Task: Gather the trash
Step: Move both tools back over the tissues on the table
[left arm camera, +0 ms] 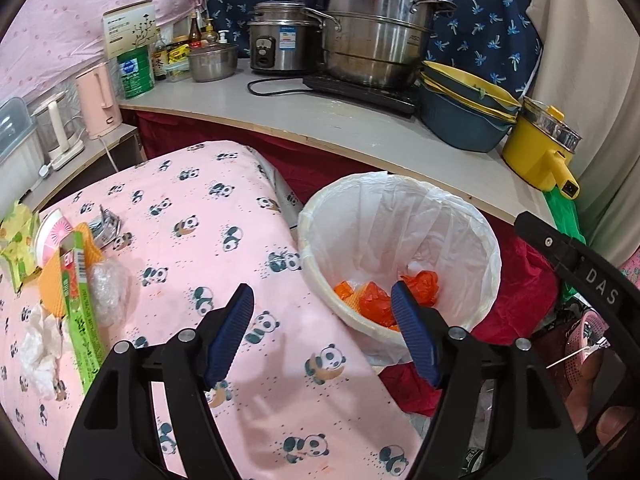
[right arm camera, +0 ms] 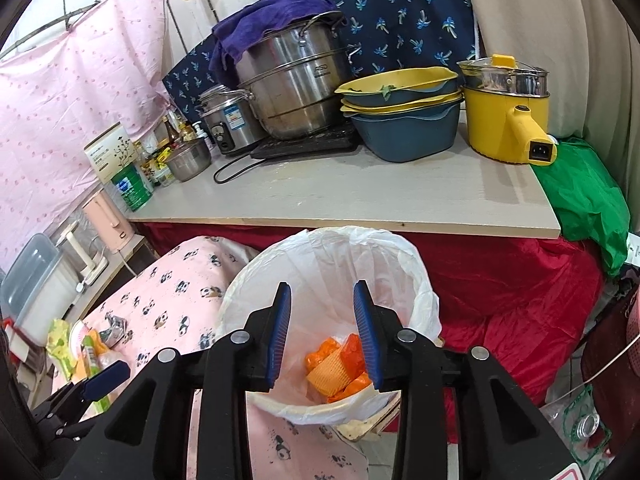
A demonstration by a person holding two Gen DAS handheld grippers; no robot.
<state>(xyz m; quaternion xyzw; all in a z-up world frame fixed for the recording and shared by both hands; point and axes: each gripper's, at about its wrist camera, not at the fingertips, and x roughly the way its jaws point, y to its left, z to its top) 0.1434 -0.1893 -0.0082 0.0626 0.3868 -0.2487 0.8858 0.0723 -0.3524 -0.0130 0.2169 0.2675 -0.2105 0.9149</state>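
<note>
The left gripper (left arm camera: pixel 322 304) points downward, its blue-padded jaws spread wide with nothing between them. The right gripper (right arm camera: pixel 322 308) also tilts down, jaws parted more narrowly and gripping nothing (its black body shows at the right edge of the left wrist view). The left one sits to the near left of the right.

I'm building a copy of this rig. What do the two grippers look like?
Both the left gripper and the right gripper have matte black plastic arms with silver rivets and ribbed dark blue pads. One black body carries white "DAS" lettering.
</note>
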